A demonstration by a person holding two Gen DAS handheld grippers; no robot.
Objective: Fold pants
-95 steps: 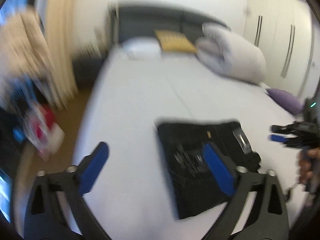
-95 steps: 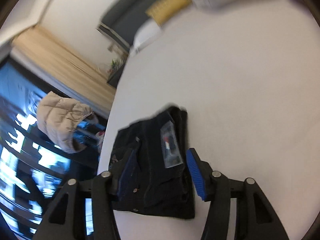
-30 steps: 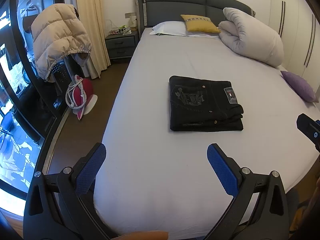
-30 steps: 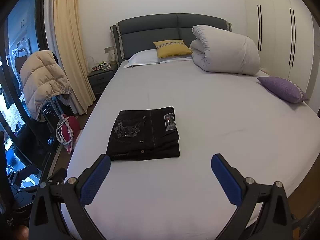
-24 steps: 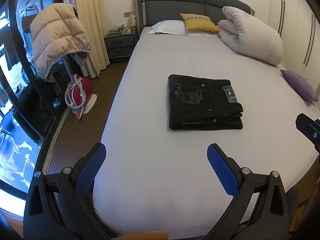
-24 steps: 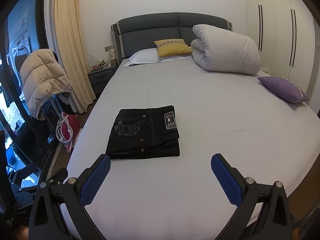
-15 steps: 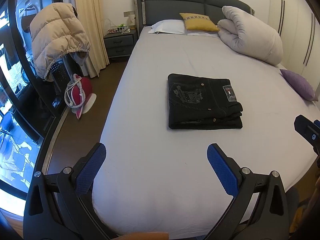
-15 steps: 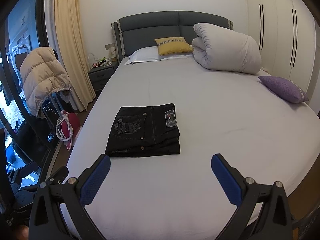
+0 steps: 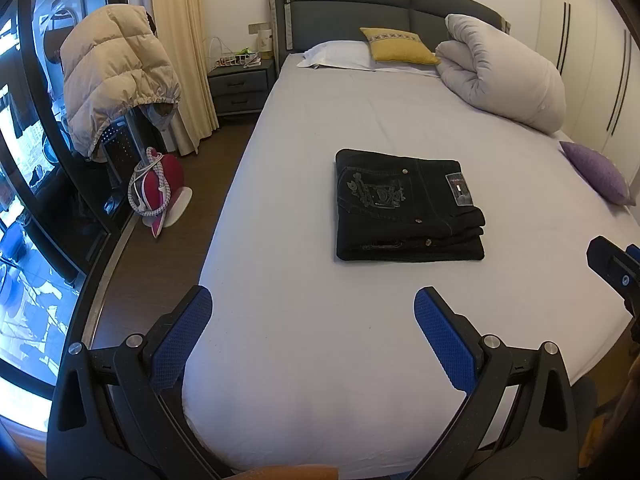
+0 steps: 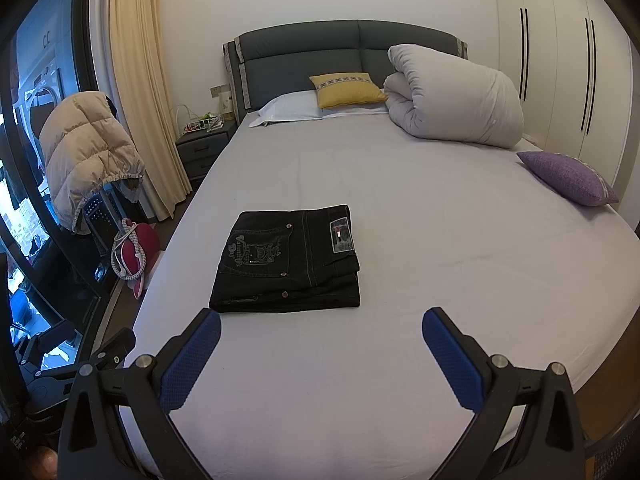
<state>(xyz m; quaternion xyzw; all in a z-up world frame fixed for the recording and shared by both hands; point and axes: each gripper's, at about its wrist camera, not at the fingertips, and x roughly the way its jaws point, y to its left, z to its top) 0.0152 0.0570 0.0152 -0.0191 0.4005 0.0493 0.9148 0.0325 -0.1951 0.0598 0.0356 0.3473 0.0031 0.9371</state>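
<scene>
The pants (image 9: 404, 206) lie folded into a neat black rectangle on the bed (image 9: 312, 360), left of its middle — pocket embroidery and tag facing up. The left gripper (image 9: 312, 328) and right gripper (image 10: 320, 344) hang over the bed's near edge, both spread wide and empty, well apart from the pants. A rolled duvet (image 10: 456, 96) sits far right.

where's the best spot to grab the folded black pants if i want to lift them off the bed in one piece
Probably the stacked edge of the folded pants nearest the grippers, coming in low over the bed. All the layers end flush there, so open jaws can close over the whole stack, one gripper near each front corner.
</scene>
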